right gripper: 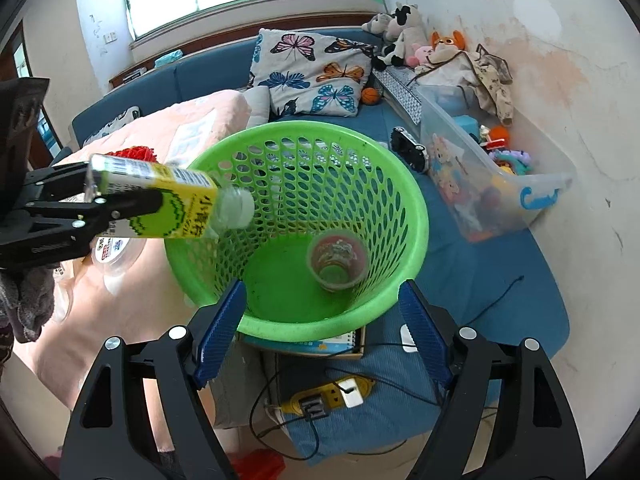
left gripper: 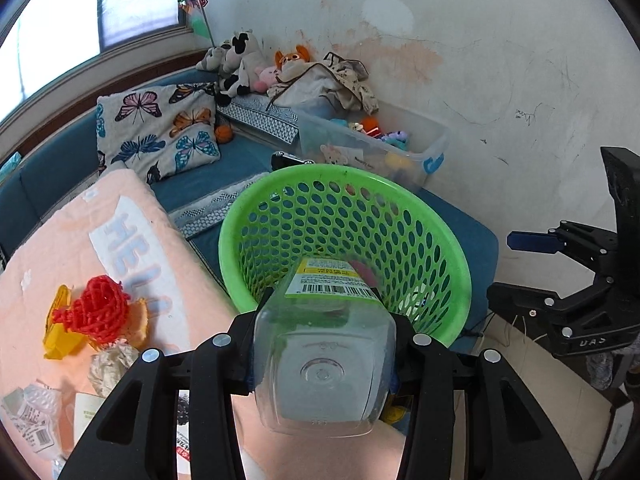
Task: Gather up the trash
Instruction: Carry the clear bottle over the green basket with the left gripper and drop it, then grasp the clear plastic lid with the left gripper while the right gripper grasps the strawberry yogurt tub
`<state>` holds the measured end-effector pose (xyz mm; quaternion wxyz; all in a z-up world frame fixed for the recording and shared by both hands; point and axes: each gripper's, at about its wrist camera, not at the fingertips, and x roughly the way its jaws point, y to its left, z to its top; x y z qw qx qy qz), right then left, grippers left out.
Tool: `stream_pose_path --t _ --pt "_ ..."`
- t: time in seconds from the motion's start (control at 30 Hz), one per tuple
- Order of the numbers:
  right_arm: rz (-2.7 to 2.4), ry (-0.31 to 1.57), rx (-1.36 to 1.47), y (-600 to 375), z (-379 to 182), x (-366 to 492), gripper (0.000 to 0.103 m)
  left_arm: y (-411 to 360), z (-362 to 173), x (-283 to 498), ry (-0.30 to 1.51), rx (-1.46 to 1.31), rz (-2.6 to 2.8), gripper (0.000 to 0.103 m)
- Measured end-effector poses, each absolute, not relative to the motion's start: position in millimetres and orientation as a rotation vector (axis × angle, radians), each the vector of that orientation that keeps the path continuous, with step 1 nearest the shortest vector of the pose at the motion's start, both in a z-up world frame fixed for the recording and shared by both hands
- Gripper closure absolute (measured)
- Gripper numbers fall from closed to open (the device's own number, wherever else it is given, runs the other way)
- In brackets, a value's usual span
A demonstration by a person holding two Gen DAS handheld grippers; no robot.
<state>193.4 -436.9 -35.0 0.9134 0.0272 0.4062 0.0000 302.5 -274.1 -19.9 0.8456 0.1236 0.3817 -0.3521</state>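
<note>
Bottle (right gripper: 168, 204), clear plastic with a yellow-green label and a white cap, is pinched across its body by the left gripper (left gripper: 324, 344). It is tilted with the cap end over the rim of the green basket (right gripper: 416, 216). Seen from the left wrist, the square clear bottom of the bottle faces the camera and the barcode side points into the basket. Inside the basket, on its floor, lies a clear plastic cup (right gripper: 338, 260) on its side. The right gripper (right gripper: 324, 344) hangs just above the near rim of the basket, jaws spread, nothing between its blue pads (right gripper: 220, 336).

Left of the basket is a peach blanket (left gripper: 60, 248) with more trash on it: a red net bag (left gripper: 98, 308), a yellow wrapper (left gripper: 60, 336) and crumpled paper (left gripper: 110, 364). Behind the basket stands a butterfly pillow (right gripper: 308, 76). Right of the basket is a clear bin (right gripper: 532, 196) with toys. Below the basket's near rim lies a yellow power strip (right gripper: 332, 396) with cables.
</note>
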Motion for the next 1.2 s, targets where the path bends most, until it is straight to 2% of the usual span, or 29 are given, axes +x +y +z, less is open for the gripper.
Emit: stream_pose_path --t 0.1,0.2,0.47,0.9,1.2 --pt "0.002 0.834 0.057 -437 -35 192 0.025 -276 -18 303 0.798 0.255 -0.734 0.053" --pt "0.001 0.830 0.054 -437 -33 191 0.024 -274 -13 301 0.779 0.251 -0.737 0.051" --pt "0.021 0.804 0.063 -430 -24 183 0.024 -242 5 282 0.729 0.205 -0.721 0.051" --pt "0.146 0.762 0.020 -364 -14 179 0.022 -130 23 234 0.665 0.111 -0.557 0.048" --pt "0.241 0.778 0.001 -307 -20 188 0.021 -49 15 210 0.663 0.052 -0.405 0.048"
